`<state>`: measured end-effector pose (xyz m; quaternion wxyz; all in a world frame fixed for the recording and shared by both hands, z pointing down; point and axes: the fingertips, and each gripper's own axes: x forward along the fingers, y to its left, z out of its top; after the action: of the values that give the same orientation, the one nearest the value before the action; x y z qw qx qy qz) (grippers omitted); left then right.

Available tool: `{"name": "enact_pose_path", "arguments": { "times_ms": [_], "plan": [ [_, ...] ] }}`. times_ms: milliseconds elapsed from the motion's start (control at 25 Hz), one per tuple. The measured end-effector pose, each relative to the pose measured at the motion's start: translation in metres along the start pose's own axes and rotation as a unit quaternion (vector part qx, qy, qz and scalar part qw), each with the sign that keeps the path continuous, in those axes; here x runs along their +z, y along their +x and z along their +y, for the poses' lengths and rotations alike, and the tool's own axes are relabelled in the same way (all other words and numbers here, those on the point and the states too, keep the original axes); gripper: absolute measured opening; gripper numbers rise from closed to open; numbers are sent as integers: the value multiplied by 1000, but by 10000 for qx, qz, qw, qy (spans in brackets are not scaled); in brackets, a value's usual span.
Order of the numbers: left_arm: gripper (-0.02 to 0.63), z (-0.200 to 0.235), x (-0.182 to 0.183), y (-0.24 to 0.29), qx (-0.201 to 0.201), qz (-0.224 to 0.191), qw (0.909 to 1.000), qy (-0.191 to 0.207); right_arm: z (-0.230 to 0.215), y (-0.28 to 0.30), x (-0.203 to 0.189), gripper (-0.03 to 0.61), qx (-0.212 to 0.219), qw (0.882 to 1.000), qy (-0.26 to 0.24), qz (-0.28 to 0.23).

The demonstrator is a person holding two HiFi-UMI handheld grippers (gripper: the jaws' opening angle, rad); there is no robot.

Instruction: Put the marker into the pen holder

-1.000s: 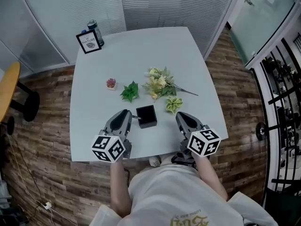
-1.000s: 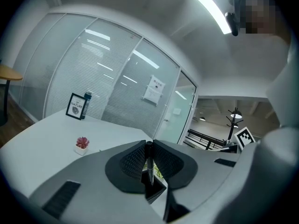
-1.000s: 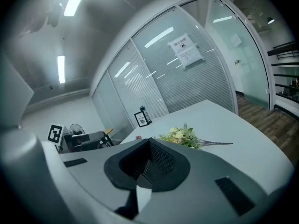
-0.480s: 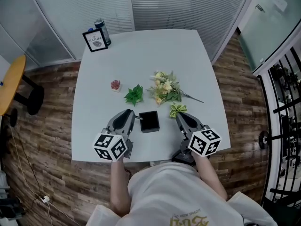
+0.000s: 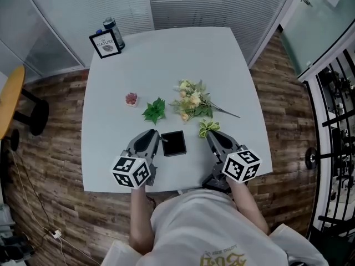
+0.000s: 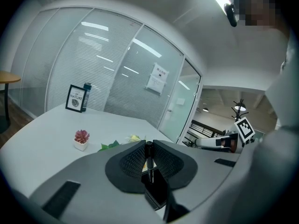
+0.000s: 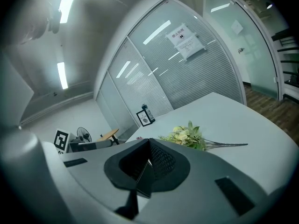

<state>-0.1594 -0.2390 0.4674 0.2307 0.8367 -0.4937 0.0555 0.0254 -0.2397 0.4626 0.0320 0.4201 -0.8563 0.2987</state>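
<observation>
A square black pen holder [image 5: 173, 143] stands on the white table [image 5: 166, 60] near its front edge, between my two grippers. My left gripper [image 5: 158, 139] is just left of it, shut on a thin dark marker [image 5: 163, 139]. In the left gripper view the marker [image 6: 149, 160] stands upright between the pads of the left gripper [image 6: 148, 144], with the pen holder [image 6: 159, 190] right behind and below it. My right gripper [image 5: 209, 137] rests right of the holder; in its own view the right gripper [image 7: 149, 143] has its jaws together with nothing held.
Behind the holder lie a green leaf sprig [image 5: 155, 110], a flower bunch [image 5: 191, 100] and a pale green bloom [image 5: 206, 126]. A small pink potted plant [image 5: 131, 98] sits further left. A framed sign [image 5: 105, 44] and a bottle [image 5: 111, 29] stand at the far left corner.
The head camera has swayed a little. Both grippers keep their places beside the pen holder, and the marker stays gripped.
</observation>
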Motion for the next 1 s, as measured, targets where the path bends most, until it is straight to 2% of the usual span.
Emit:
{"name": "enact_pose_path", "arguments": {
  "times_ms": [440,1000],
  "plan": [
    [52,9,-21,12,71,280,9995,110,-2,15,-14,17,95,9997,69,211],
    [52,9,-42,34,123,611,9978,247,-22,17,-26,17,-44,9991,263,335]
  ]
}}
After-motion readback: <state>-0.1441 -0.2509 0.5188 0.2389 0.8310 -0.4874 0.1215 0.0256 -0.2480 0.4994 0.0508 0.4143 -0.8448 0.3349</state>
